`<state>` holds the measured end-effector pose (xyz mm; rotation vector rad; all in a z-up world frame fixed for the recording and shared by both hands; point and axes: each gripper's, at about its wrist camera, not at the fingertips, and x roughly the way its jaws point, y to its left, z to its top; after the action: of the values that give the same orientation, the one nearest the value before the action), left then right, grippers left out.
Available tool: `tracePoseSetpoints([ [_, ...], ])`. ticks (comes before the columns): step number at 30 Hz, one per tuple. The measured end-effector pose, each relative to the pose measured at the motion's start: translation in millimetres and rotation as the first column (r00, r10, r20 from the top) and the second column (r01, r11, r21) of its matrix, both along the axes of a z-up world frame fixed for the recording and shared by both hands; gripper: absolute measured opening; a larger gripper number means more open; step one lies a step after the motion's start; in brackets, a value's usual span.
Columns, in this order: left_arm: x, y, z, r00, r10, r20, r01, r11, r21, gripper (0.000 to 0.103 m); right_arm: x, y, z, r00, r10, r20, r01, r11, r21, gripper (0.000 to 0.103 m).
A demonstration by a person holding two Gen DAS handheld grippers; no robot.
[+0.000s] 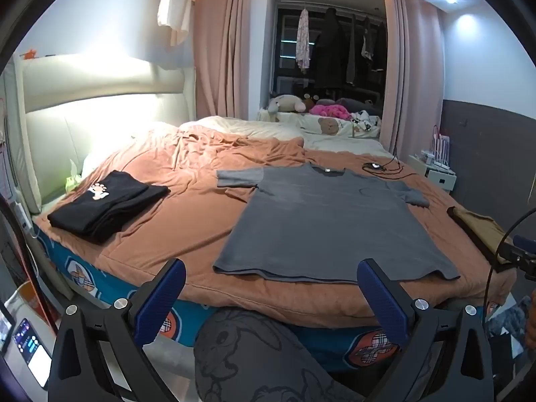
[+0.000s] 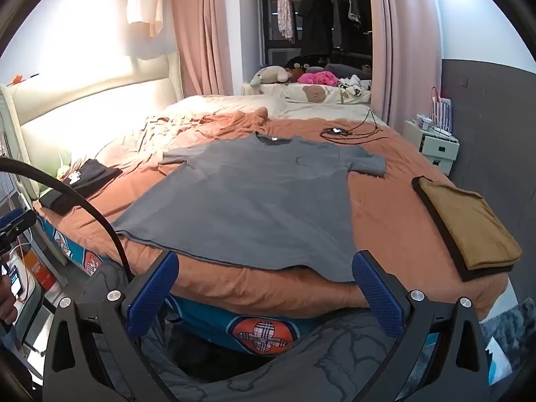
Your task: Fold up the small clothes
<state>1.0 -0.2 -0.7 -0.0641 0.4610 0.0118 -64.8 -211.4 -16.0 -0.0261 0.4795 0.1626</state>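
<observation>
A grey T-shirt [image 1: 321,221] [image 2: 248,201] lies spread flat on the orange bedcover [image 1: 187,207] [image 2: 382,207], its hem toward me and its collar far. My left gripper [image 1: 271,268] hangs open in front of the bed's near edge, just short of the hem, with nothing between its blue pads [image 1: 160,298]. My right gripper [image 2: 264,261] is open too, its pads [image 2: 375,294] straddling the hem's near right part without touching it.
A folded black garment [image 1: 107,201] [image 2: 80,181] lies on the bed's left. A folded tan and black pile [image 2: 469,227] [image 1: 479,231] sits at the right edge. A cabled device [image 2: 335,130] rests beyond the collar. A person's patterned grey trousers [image 1: 254,355] stand below the bed edge.
</observation>
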Motion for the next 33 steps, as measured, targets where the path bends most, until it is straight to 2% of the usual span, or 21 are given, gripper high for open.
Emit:
tracePoseSetpoints([
  [21, -21, 2, 9, 0.997, -0.04, 0.064, 0.041, 0.999, -0.013, 0.103, -7, 3, -1, 1.0, -0.006, 0.03, 0.006, 1.0, -0.008, 0.103],
  [33, -20, -1, 6, 0.997, -0.042, 0.068, 0.043, 0.999, -0.013, 0.103, -9, 2, 0, 0.999, -0.007, 0.042, 0.008, 1.0, -0.009, 0.103],
])
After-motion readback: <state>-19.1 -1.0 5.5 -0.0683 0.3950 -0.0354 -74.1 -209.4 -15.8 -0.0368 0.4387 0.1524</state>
